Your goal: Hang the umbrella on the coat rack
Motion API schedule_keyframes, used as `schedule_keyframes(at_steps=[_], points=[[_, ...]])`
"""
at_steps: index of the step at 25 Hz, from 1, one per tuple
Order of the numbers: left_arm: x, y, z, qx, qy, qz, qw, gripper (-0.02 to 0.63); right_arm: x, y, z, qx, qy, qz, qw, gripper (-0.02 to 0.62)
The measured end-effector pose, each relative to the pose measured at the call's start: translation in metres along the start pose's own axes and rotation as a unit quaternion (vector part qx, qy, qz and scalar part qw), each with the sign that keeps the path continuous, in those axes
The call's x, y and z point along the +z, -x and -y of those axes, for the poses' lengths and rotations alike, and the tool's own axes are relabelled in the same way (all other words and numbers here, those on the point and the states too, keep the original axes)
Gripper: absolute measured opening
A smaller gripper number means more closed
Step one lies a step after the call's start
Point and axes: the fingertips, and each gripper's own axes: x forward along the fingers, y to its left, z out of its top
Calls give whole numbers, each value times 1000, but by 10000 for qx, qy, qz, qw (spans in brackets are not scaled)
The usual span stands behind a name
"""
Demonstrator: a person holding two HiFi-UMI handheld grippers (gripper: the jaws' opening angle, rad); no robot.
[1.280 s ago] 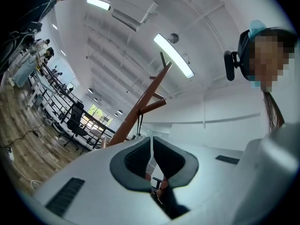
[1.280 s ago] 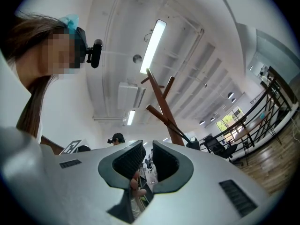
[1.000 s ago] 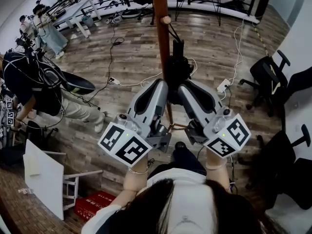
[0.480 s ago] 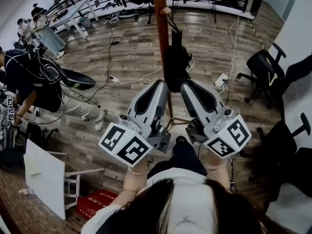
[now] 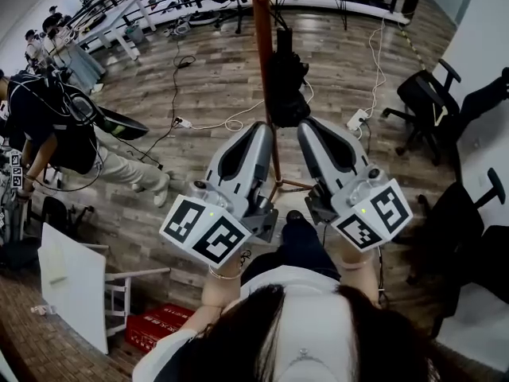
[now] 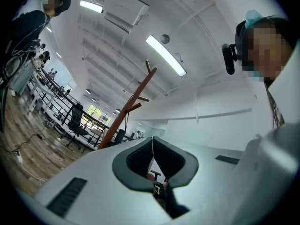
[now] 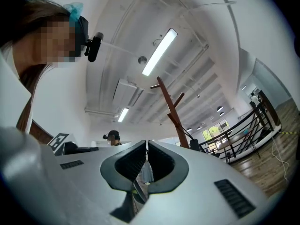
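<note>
Head view: black umbrella point(image 5: 285, 86) on coat rack point(image 5: 261, 46).

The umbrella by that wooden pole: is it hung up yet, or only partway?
Looks done: the black folded umbrella hangs on the brown wooden coat rack, touched by neither tool. In hand: nothing; the left gripper and right gripper are both shut and empty. Left: apparently nothing more.

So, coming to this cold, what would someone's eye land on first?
First, the pale grey left hand-held gripper and right hand-held gripper, held side by side at centre, jaws together on nothing. Just beyond their tips, the folded black umbrella hangs against the reddish-brown wooden coat rack pole. At the left edge, a person in dark clothes bends over.
</note>
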Motion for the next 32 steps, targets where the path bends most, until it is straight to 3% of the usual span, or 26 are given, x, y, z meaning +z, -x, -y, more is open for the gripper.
schedule_keyframes(at_steps=[15,32], points=[[-12,38,14,-67,59,11,10000,9,-13,31,-30,-218,278,-267,9990,35],[-11,16,30,-39,111,81,9999,9,1,32,-18,-66,257,-356,9990,35]])
